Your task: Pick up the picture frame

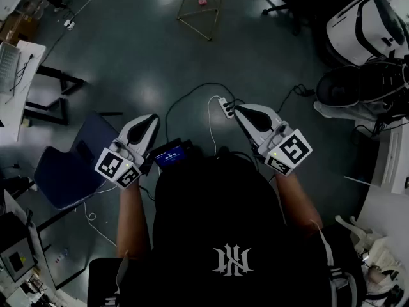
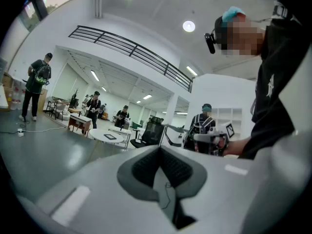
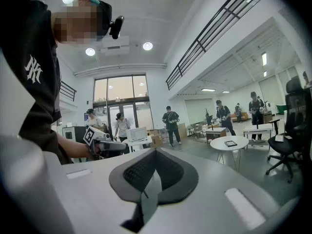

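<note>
Ahead — open floor, picture frame beyond.

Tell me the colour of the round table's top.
White. The round table shows best in the right gripper view.

Ahead: picture frame on round table; chair at left

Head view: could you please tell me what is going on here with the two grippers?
A person stands on an open floor with a gripper in each hand. The left gripper and the right gripper are both shut and empty, held out in front. The frame lies on a round table some way ahead, untouched, so the pickup has not begun.
</note>
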Tool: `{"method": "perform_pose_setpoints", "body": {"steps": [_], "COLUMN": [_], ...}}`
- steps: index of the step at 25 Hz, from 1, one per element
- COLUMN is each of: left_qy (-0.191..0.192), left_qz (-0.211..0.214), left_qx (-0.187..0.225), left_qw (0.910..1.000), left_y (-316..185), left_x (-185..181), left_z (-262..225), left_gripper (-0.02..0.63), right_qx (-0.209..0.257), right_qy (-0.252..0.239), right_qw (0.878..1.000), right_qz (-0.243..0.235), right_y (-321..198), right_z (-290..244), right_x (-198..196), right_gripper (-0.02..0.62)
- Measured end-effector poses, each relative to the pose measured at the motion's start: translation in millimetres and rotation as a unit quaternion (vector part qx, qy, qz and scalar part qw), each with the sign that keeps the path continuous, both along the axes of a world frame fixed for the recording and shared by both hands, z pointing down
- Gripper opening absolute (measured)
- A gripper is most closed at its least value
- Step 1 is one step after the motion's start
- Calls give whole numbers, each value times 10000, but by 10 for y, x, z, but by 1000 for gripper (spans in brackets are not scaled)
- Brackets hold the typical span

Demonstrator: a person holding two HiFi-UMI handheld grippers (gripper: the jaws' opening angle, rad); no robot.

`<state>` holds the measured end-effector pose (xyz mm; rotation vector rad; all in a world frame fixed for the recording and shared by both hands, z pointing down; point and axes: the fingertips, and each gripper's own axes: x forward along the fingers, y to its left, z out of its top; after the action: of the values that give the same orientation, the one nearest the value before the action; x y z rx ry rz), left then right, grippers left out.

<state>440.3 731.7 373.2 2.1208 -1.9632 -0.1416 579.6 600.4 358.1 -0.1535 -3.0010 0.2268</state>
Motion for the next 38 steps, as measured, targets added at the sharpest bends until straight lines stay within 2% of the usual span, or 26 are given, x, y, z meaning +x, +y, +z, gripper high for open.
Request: {"method": "perform_pose_setpoints", "body": {"steps": [4, 8, 12, 21, 27, 33, 38], "left_qy": [-54, -78, -109, -241, 5, 211, 489], "left_qz": [55, 141, 142, 43, -71, -324, -366], "left_qx": [32, -31, -120, -301, -317, -506, -294], "left_qw": [10000, 9999, 9998, 9992, 9995, 9980, 9977], "left_y": [-131, -273, -375, -561, -713, -646, -756], "left_x": [316, 509, 683, 919, 1008, 812, 454], "left_z": [-110, -114, -93, -143, -136, 27, 92], "left_gripper": [3, 3, 3, 3, 3, 3, 3], "right_qx": [-98, 10, -301, -288, -500, -751, -619], "right_qy": [97, 99, -121, -84, -66, 186, 255], "right_qw": [9999, 9999, 9993, 9995, 9987, 9967, 9974], "right_qz": [20, 115, 164, -62, -111, -226, -281], "right_y": [-104, -232, -372, -548, -764, -739, -862], "right_z": [55, 61, 66, 127, 271, 538, 515], "right_x": [278, 440, 620, 886, 988, 881, 514], "right_gripper": [-2, -2, -1, 0, 0, 0, 0]}}
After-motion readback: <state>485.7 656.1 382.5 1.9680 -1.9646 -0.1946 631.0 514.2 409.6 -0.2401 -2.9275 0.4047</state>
